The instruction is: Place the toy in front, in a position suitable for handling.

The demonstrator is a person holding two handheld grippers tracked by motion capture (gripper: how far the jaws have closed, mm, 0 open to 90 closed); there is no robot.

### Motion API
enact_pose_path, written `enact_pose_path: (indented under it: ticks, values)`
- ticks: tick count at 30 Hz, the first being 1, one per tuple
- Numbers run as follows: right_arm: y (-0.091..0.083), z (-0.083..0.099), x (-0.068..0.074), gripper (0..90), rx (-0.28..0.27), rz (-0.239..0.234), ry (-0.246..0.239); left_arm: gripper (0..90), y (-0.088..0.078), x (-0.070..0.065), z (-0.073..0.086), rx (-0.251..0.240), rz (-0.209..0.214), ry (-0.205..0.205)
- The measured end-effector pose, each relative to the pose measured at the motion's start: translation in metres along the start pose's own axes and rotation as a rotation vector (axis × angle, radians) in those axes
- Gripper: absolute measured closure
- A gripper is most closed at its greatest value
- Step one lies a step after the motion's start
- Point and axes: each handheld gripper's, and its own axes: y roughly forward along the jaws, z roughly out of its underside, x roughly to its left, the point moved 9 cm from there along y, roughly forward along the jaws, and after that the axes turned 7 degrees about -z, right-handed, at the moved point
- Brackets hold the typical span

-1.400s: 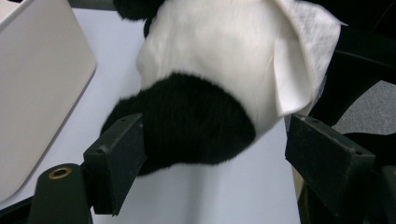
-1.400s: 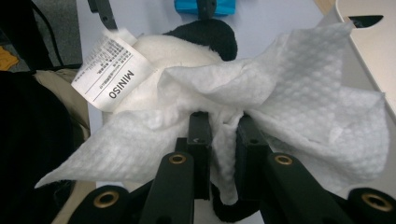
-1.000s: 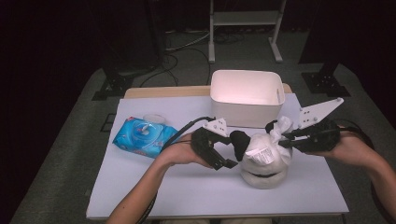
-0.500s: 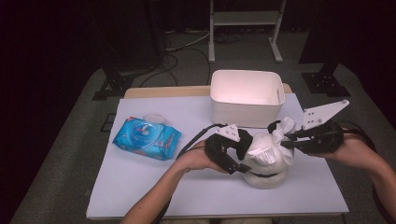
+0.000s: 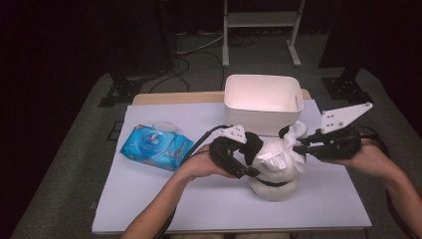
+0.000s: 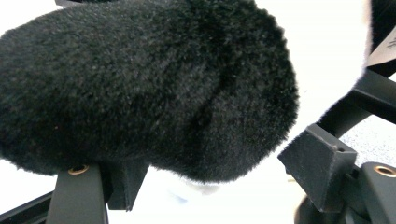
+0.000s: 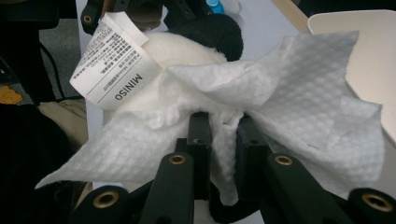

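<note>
A white plush toy (image 5: 276, 172) with black parts and a sewn-in label (image 7: 116, 70) sits on the white table (image 5: 174, 199), right of centre. My left gripper (image 5: 250, 160) comes at it from the left. In the left gripper view a black furry limb (image 6: 140, 84) lies between its jaws; these have just been closing, and the right-hand pad (image 6: 317, 163) still stands just off the fur. From the right, my right gripper (image 7: 224, 126) is shut on a white wipe (image 7: 299, 84) that rests against the toy's upper right side (image 5: 298, 132).
A white tub (image 5: 263, 94) stands just behind the toy at the table's far edge. A blue pack of wet wipes (image 5: 155, 147) lies at the left. The person's forearms reach in from the bottom and the right.
My left gripper has moved right, up against the toy, and its jaws now straddle the black limb. The right gripper and the wipe have stayed where they were.
</note>
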Motion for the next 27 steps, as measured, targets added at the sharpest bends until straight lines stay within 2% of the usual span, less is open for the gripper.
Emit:
enact_pose_path:
  ticks: [2,5,8,17,19,22,25,27]
  values:
    - [0.006,0.001,-0.001,78.2,0.022,0.0,-0.006,27.0,-0.007,0.002,0.0,0.007,-0.018,0.015]
    - [0.012,-0.003,0.0,78.2,-0.014,-0.033,0.007,27.0,-0.016,0.004,0.003,0.014,-0.031,0.018]
    - [0.019,-0.008,0.002,78.2,-0.026,-0.05,-0.001,27.0,-0.026,0.006,0.005,0.022,-0.045,0.02]
    - [0.038,-0.023,0.01,78.1,-0.023,-0.099,-0.027,27.0,-0.051,0.01,0.013,0.049,-0.066,0.046]
    - [0.042,-0.024,0.011,78.1,-0.008,-0.103,-0.035,26.8,-0.051,0.009,0.018,0.05,-0.066,0.042]
    - [0.047,-0.021,0.012,77.9,0.015,-0.1,-0.03,23.4,-0.048,0.01,0.024,0.02,-0.062,0.014]
    - [0.047,-0.017,0.012,77.8,0.021,-0.1,-0.03,18.8,-0.044,0.009,0.028,-0.005,-0.043,-0.014]
    - [0.047,-0.015,0.014,77.8,0.027,-0.101,-0.026,16.6,-0.041,0.006,0.029,-0.004,-0.023,-0.015]
